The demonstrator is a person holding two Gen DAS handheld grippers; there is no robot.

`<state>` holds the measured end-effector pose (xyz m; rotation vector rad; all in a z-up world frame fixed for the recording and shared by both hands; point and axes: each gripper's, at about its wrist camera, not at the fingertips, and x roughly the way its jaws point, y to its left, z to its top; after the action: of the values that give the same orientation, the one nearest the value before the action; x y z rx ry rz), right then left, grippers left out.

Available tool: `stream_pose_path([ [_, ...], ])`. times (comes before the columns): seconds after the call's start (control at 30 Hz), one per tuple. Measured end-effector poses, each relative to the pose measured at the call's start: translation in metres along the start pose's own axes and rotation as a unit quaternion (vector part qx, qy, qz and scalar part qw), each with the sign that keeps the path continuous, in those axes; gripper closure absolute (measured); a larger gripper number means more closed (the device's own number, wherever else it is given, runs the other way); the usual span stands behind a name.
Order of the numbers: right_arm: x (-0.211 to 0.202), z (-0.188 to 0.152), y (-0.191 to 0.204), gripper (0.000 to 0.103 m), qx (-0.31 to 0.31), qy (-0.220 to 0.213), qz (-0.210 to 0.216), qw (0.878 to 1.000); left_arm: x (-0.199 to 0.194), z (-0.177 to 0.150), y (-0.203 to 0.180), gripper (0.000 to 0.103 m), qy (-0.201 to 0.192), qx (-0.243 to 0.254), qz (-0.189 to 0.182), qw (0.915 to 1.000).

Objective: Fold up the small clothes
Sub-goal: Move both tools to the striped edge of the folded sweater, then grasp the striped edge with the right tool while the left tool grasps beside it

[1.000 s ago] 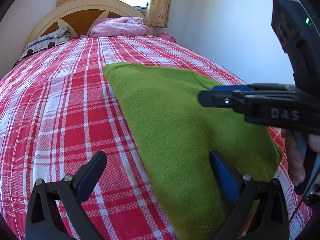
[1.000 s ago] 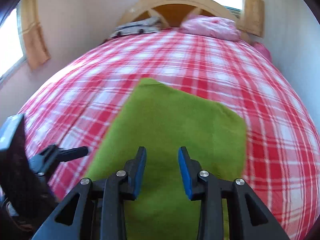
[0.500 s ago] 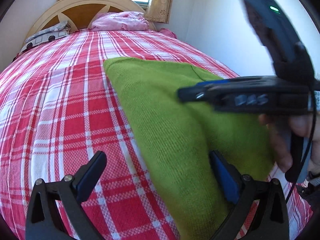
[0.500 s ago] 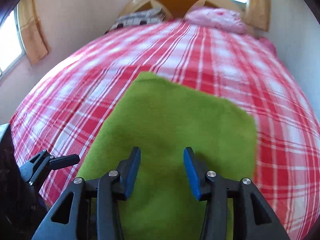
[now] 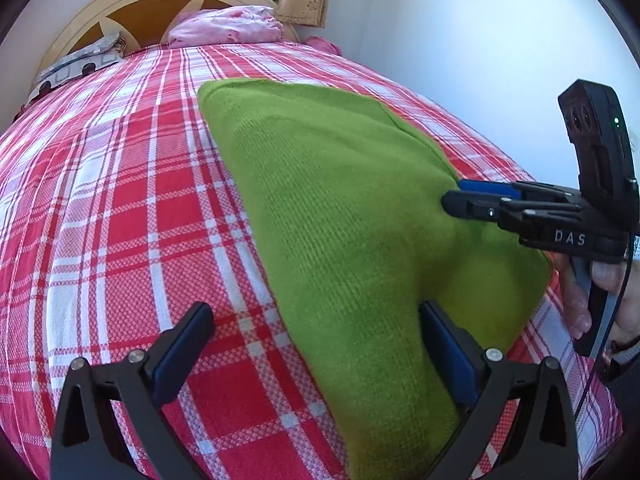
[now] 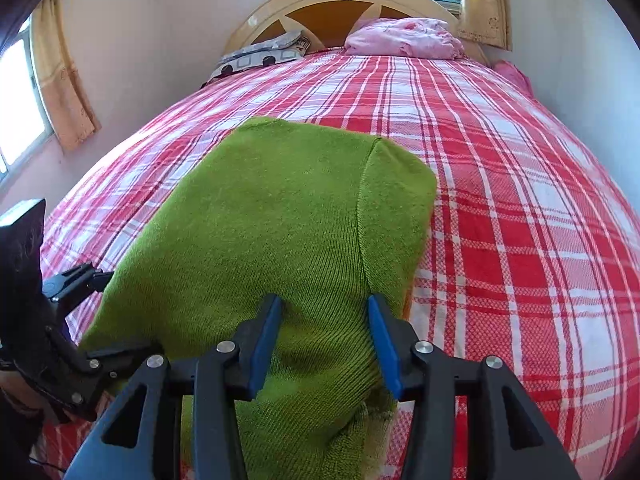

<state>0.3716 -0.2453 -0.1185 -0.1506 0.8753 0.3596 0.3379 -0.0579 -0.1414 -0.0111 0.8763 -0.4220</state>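
A green knitted garment [image 5: 340, 208] lies folded into a long rectangle on the red and white checked bedspread [image 5: 120, 216]; it also shows in the right wrist view [image 6: 272, 224]. My left gripper [image 5: 316, 344] is open wide over the garment's near left edge, one finger on the bedspread, the other on the knit. My right gripper [image 6: 324, 340] is open, both fingers down on the garment's near end, where the knit bunches up. From the left wrist view the right gripper [image 5: 456, 200] presses into the garment's right side.
A wooden headboard [image 6: 340, 4] stands at the far end, with a pink bundle [image 6: 404, 38] and a patterned pillow [image 6: 260, 56] before it. A white wall [image 5: 480, 40] runs along the bed's right side. Curtained windows sit behind and at left.
The right gripper has dropped lower onto the garment's near end and opened a little wider; the knit now bunches between its fingers. The left gripper has hardly moved.
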Motion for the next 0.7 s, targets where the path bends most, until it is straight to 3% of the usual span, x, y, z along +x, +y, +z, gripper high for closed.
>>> stream_pose_path([
  [0.1, -0.017, 0.005, 0.003, 0.056, -0.009, -0.024, 0.02, 0.999, 0.0, -0.001, 0.0, 0.0, -0.002, 0.0, 0.007, 1.0],
  [0.17, -0.025, 0.009, -0.007, 0.056, 0.024, -0.036, 0.041, 0.998, -0.001, 0.0, 0.0, 0.0, -0.003, -0.001, 0.008, 1.0],
  [0.33, -0.013, 0.014, -0.041, 0.053, 0.091, -0.031, 0.044, 0.994, 0.0, 0.0, -0.001, 0.0, 0.001, 0.001, 0.013, 0.9999],
  [0.7, 0.036, 0.024, -0.099, 0.041, 0.227, 0.006, 0.149, 0.962, 0.006, 0.003, 0.002, 0.0, 0.007, -0.003, 0.009, 0.9999],
])
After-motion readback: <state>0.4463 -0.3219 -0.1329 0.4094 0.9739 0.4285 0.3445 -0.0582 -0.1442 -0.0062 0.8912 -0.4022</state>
